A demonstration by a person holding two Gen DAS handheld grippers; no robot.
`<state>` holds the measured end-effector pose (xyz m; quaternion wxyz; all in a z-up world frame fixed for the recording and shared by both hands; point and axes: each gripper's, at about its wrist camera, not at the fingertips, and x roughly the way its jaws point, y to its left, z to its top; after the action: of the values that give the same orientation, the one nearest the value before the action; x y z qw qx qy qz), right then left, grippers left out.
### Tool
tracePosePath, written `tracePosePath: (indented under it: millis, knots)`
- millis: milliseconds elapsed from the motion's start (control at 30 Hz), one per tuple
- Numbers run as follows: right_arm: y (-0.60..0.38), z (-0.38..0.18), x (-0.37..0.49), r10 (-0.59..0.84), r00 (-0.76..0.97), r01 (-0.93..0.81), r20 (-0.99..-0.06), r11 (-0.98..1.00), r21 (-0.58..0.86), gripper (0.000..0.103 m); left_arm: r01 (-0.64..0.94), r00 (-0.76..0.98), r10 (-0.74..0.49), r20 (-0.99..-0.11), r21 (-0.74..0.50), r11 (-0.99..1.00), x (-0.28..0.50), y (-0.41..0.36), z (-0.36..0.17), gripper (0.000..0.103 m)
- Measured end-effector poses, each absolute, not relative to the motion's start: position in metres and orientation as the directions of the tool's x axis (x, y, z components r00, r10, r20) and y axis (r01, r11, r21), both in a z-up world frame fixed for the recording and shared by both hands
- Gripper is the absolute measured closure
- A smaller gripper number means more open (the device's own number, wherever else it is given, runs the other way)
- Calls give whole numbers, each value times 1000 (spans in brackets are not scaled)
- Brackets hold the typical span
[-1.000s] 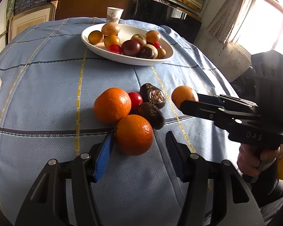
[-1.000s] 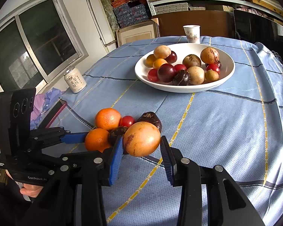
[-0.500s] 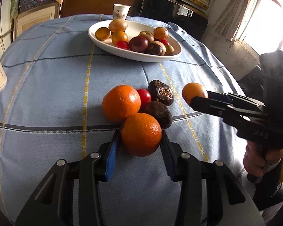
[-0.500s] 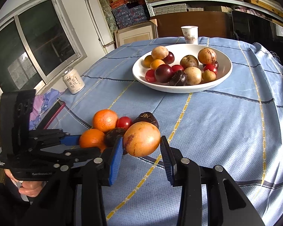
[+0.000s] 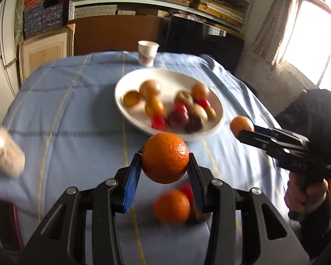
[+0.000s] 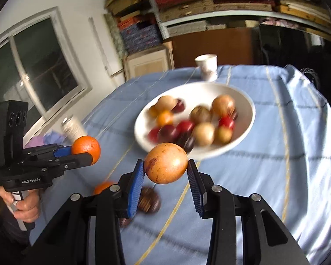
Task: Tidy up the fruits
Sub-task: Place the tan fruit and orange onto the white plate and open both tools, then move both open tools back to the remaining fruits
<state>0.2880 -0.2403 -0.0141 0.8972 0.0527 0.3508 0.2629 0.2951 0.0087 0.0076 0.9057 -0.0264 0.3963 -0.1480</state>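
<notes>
My left gripper (image 5: 164,164) is shut on an orange (image 5: 165,157) and holds it in the air above the blue tablecloth, short of the white bowl (image 5: 130,112). My right gripper (image 6: 165,172) is shut on a yellow-brown round fruit (image 6: 166,163), also lifted, just in front of the bowl (image 6: 245,132). The bowl holds several mixed fruits. On the cloth below lie another orange (image 5: 171,206), a red fruit (image 5: 187,190) and dark brown fruits (image 6: 148,201). The left gripper with its orange (image 6: 86,149) shows in the right wrist view.
A paper cup (image 5: 147,53) stands behind the bowl. A drink can (image 5: 5,152) stands on the left of the table. A dark flat object (image 5: 5,223) lies at the near left edge. Shelves and cabinets stand behind the table.
My left gripper closed on the orange and lifted it off the cloth. Both grippers rose and moved forward toward the bowl, each carrying its fruit.
</notes>
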Motion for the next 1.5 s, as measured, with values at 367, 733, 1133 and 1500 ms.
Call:
tracePosePath:
  millis: [367,733,1133,1500]
  knots:
    - [-242,-36,381,429,663,-304,-614,903,303,63,195,661,-238,-712,-143,970,395,-9,-4,62]
    - [-237,-40,390,417,673,-311,-610,909,278,55,164,673,-215,-708,-141,976,412,-6,-16,33]
    - [-239,-25,302,511,644,-430,-569,857,283,49,135,767,-203,-609,-157,978,307,33,11,8]
    - [-198,-65,255,449,538,-532,-714,837,125,49,31,720,-157,-676,-194,980,267,63,-31,7]
